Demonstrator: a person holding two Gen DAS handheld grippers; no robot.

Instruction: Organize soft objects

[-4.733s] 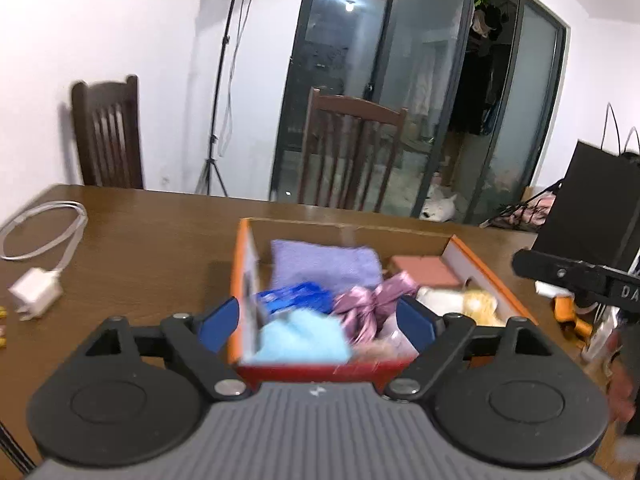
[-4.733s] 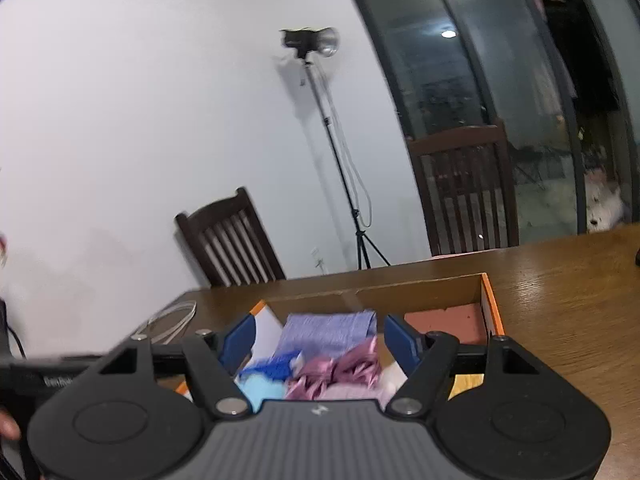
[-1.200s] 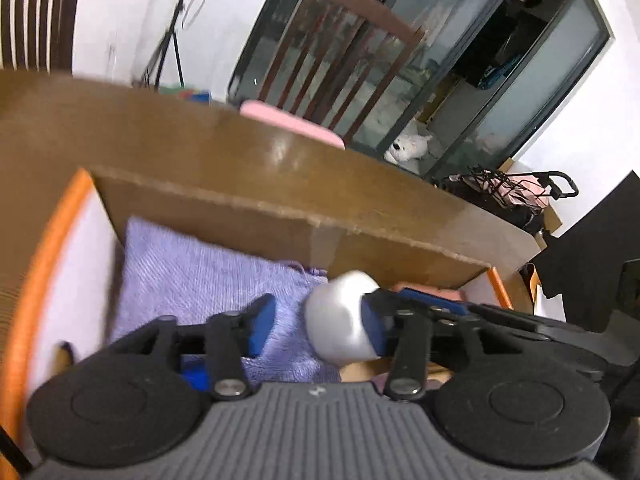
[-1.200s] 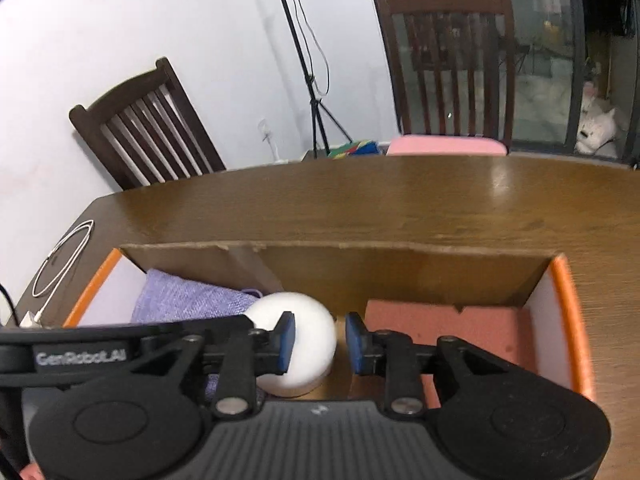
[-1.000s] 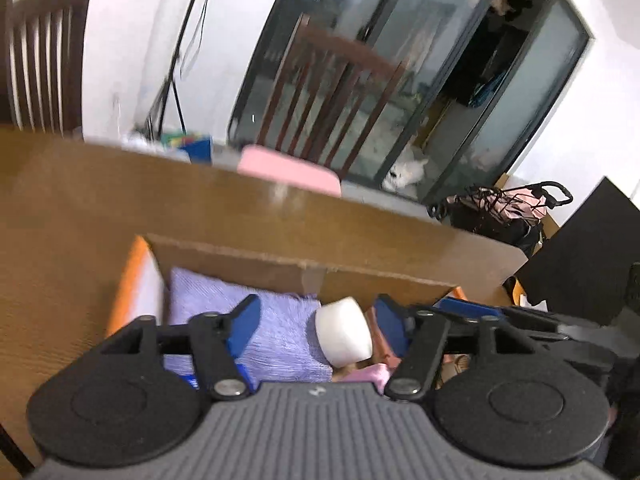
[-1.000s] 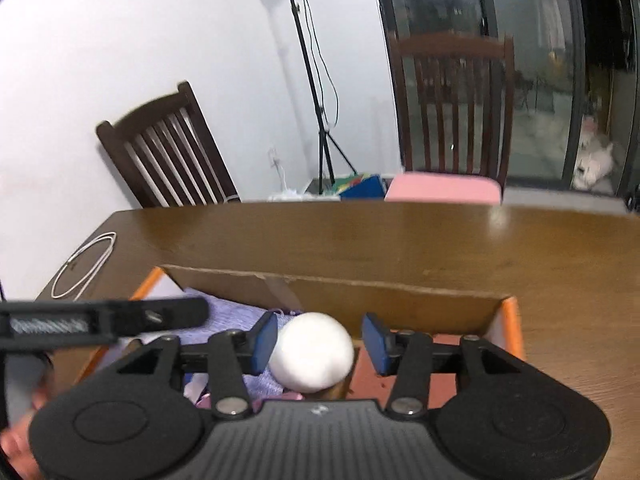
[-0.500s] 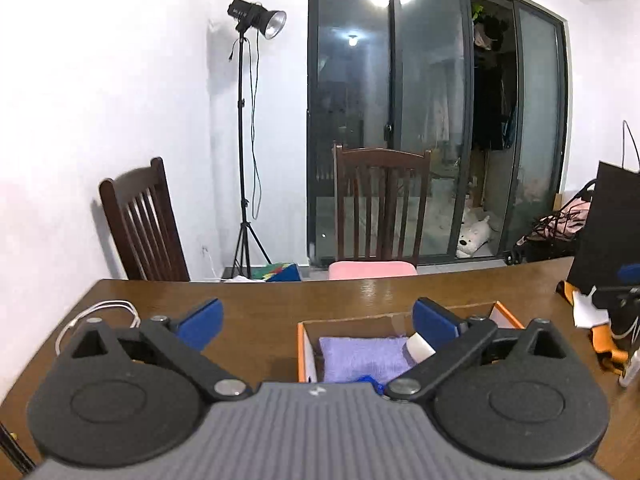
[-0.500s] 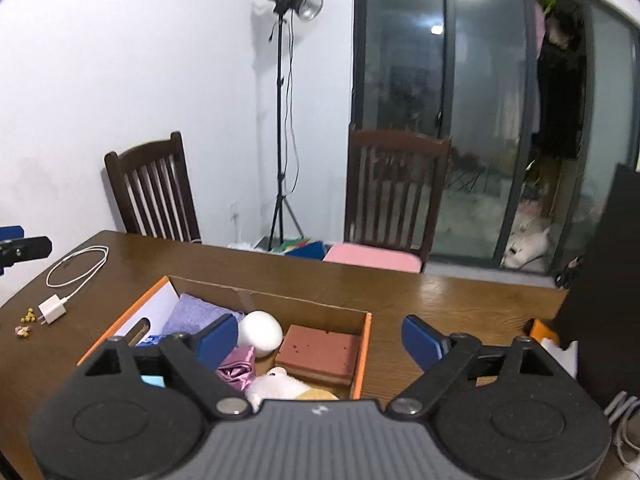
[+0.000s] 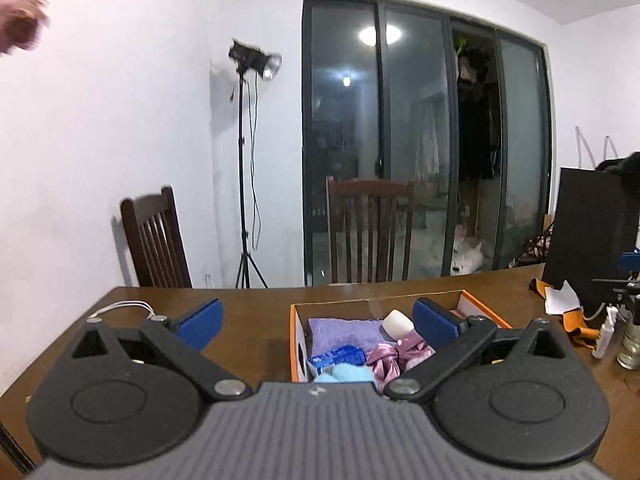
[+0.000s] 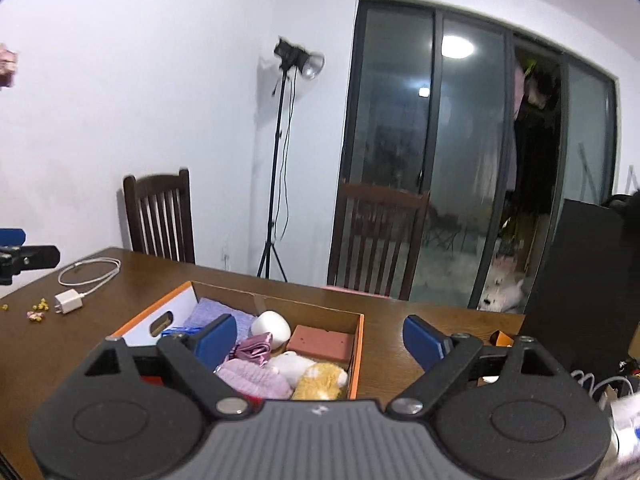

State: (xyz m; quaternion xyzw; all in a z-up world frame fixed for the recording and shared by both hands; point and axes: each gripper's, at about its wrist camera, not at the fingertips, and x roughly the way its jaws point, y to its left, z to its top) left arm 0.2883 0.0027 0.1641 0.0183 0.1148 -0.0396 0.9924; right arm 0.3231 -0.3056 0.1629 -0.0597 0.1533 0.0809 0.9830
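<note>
Both grippers pulled back from orange cardboard box [image 10: 357, 354] w/ jaws just opened wide, nothing between: left gripper [image 9: 316, 320], right gripper [image 10: 320, 336]. White foam egg-shaped ball [image 10: 273, 328] sits in box, 3 o'clock of purple knit cloth [image 9: 344, 330], on brown wood table [image 9: 256, 320].
</note>
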